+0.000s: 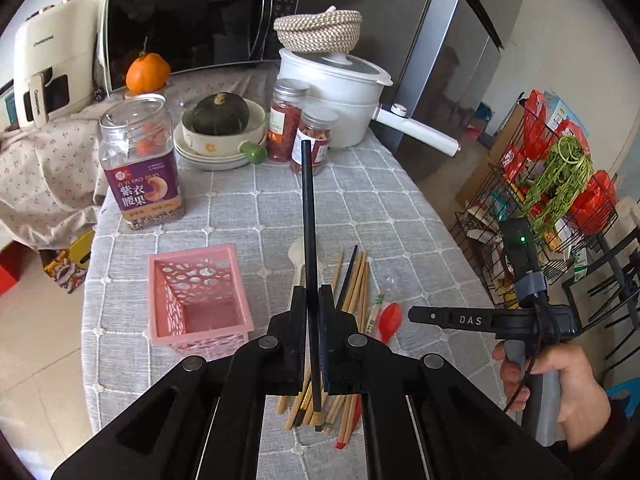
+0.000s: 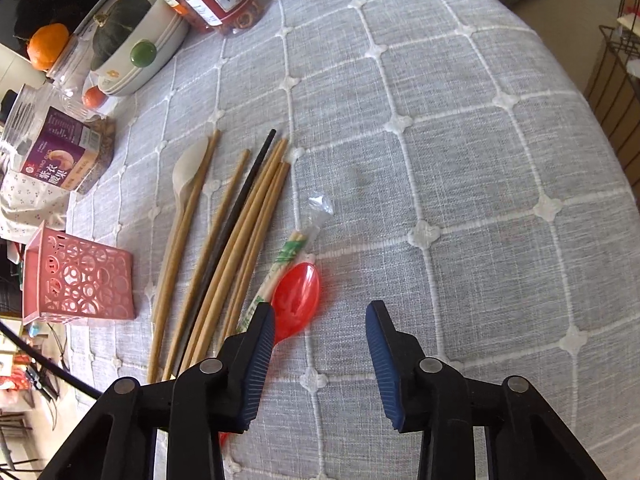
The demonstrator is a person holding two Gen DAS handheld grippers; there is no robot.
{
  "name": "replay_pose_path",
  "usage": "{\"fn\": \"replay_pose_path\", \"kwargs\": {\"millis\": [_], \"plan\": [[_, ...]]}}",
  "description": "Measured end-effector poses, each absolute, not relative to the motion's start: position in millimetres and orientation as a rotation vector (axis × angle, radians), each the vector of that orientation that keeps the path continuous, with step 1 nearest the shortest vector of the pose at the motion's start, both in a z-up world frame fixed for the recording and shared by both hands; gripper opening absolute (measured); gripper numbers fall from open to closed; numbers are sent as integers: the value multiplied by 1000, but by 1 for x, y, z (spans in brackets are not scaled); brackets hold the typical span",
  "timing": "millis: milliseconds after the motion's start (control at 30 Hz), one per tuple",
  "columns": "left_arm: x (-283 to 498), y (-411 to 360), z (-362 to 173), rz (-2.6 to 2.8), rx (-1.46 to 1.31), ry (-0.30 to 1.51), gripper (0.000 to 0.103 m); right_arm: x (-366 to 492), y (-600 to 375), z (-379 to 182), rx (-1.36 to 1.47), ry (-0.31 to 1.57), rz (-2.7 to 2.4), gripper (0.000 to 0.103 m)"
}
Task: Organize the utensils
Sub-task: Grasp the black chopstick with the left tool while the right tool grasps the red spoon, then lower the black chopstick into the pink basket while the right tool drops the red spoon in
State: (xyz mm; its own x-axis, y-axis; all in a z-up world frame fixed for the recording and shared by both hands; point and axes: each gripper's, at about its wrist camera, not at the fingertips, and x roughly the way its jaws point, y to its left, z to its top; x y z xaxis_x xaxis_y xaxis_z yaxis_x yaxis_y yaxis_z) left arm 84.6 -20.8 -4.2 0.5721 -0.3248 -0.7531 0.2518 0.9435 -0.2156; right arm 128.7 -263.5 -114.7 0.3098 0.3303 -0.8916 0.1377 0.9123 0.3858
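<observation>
My left gripper [image 1: 313, 294] is shut on a black chopstick [image 1: 309, 220] and holds it raised above the table, pointing away from me. A pink perforated basket [image 1: 198, 294] stands empty to its left; it also shows in the right wrist view [image 2: 76, 278]. Under the left gripper lie several wooden chopsticks [image 1: 356, 284], another black chopstick [image 2: 236, 216], a white spoon [image 2: 188, 172], a wrapped chopstick pair [image 2: 280, 268] and a red spoon [image 2: 298, 294]. My right gripper [image 2: 320, 316] is open and empty just right of the red spoon.
A grey checked tablecloth [image 2: 460, 160] covers the table. At the back stand a nut jar [image 1: 140, 160], bowls holding a green squash [image 1: 220, 114], two red-filled jars [image 1: 300, 128], a white pot [image 1: 340, 92] and a microwave [image 1: 200, 20]. A wire rack [image 1: 560, 184] stands right of the table.
</observation>
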Motion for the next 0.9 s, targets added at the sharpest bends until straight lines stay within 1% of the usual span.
{"fn": "replay_pose_path", "kwargs": {"millis": [133, 400, 433, 467, 500, 567, 733, 900], "plan": [[75, -10, -6, -335, -57, 863, 6, 135, -261, -127, 436, 1261, 129, 32], [65, 17, -6, -341, -69, 861, 7, 143, -245, -138, 370, 1258, 123, 24], [64, 19, -7, -342, -71, 862, 7, 144, -243, -137, 354, 1252, 120, 22], [64, 20, -7, -344, -73, 863, 7, 143, -241, -137, 339, 1251, 119, 15], [63, 22, -7, -346, -75, 862, 7, 143, -238, -138, 317, 1247, 117, 11], [63, 25, -4, -346, -76, 854, 6, 142, -232, -136, 269, 1235, 126, 6], [52, 32, 13, -354, -73, 796, 6, 131, -227, -111, 192, 1171, 151, 3], [41, 41, 35, -358, -94, 724, 6, 109, -221, -70, 172, 1050, 172, 1]]}}
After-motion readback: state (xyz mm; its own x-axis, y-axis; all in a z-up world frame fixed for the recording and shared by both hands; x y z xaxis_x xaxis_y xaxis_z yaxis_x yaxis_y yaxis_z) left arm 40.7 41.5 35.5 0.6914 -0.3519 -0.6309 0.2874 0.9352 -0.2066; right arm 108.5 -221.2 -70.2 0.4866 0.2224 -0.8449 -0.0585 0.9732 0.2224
